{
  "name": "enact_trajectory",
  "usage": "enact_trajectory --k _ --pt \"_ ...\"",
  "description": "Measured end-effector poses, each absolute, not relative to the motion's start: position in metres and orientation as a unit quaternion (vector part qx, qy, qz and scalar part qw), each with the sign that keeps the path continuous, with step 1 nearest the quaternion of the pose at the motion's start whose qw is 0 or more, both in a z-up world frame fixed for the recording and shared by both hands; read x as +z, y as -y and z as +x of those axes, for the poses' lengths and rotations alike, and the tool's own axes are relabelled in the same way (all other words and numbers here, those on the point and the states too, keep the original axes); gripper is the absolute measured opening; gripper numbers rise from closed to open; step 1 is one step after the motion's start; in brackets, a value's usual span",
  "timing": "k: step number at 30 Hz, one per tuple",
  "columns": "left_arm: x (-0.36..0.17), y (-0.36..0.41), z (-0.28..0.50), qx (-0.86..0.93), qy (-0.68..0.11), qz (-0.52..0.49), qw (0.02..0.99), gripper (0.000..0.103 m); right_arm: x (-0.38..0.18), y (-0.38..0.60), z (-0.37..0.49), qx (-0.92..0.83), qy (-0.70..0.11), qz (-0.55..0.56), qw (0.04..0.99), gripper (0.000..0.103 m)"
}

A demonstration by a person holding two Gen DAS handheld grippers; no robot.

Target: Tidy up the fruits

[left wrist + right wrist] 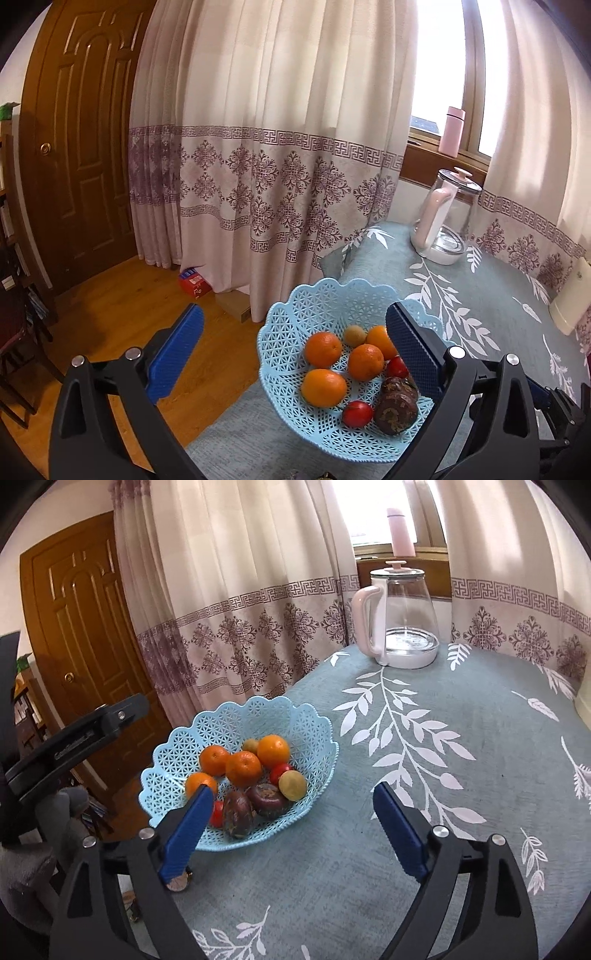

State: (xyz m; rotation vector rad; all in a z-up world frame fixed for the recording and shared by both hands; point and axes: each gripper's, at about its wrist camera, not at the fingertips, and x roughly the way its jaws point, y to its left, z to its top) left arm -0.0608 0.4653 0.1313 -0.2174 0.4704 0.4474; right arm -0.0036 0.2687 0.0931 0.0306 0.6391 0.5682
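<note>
Above the fruit basket (236, 716), the left gripper (295, 332) and right gripper (291, 812) hang spread wide, gripping nothing.

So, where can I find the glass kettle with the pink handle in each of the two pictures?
Left wrist view: the glass kettle stands far right of centre, on the far edge of the table, beyond the blue basket.
Right wrist view: the glass kettle stands upper right of centre, at the far table edge.
Shared landmark: the pink bottle on the windowsill behind it.
</note>
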Motion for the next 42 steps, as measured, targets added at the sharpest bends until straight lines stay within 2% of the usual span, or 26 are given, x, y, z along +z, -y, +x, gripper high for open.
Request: enact_trajectory --k 23,31,42 --pt "0.125 -0.441 -0.087 0.196 -0.271 0.041 0.941 0.100 0.098 -0.272 -0.036 0.279 -0.304 -0.022 0.911 0.095" --pt "0.124 -0.438 -0.086 0.196 -0.271 0.040 0.942 0.100 0.100 -0.275 -0.040 0.269 -0.299 -0.033 0.915 0.098" --pt "0.121 -0.439 -0.083 0.195 -0.275 0.038 0.941 0.100 0.099 -0.284 -0.042 0.274 -0.298 -0.043 0.913 0.098"
